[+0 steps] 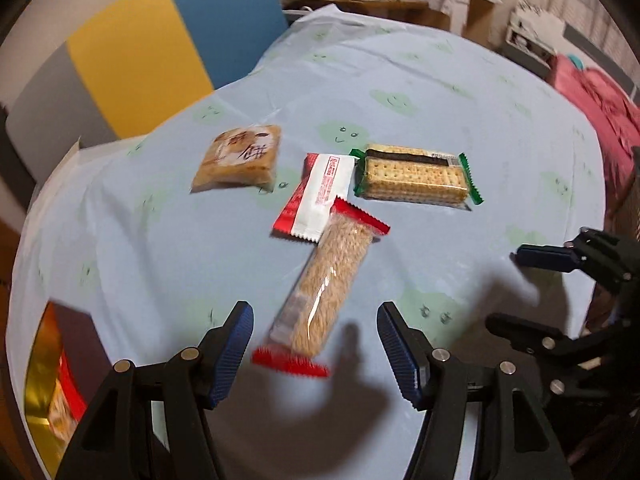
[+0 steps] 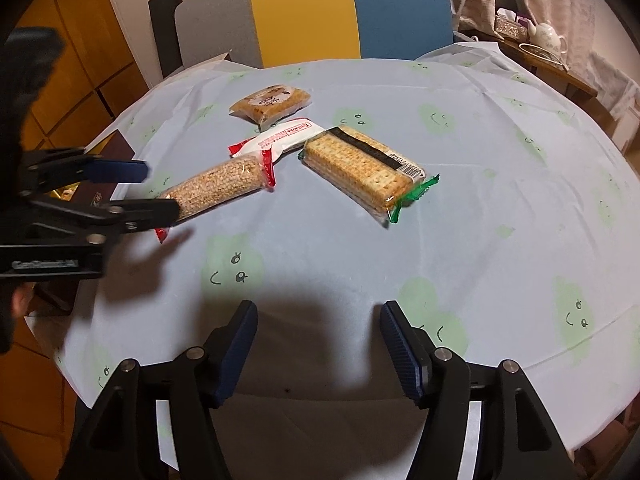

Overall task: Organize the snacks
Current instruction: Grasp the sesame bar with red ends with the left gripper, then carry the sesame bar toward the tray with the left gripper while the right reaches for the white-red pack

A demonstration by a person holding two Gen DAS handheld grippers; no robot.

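Several snacks lie on the pale blue tablecloth [image 1: 460, 92]. A long sesame bar with red ends [image 1: 326, 286] [image 2: 218, 192] lies between the open jaws of my left gripper [image 1: 316, 354] [image 2: 154, 190]; contact is not visible. One end overlaps a red-and-white packet [image 1: 318, 196] [image 2: 282, 136]. A green-ended cracker pack [image 1: 416, 178] [image 2: 362, 168] lies to the right, a brown cake pack [image 1: 238, 160] [image 2: 272, 104] to the left. My right gripper [image 2: 318, 350] [image 1: 504, 290] is open and empty above the near cloth.
A dark box with gold lining [image 1: 56, 376] [image 2: 116, 148] sits at the table's left edge. A grey, yellow and blue chair back [image 2: 304, 12] stands behind the table. A side table with a teapot [image 2: 550, 36] is at the far right.
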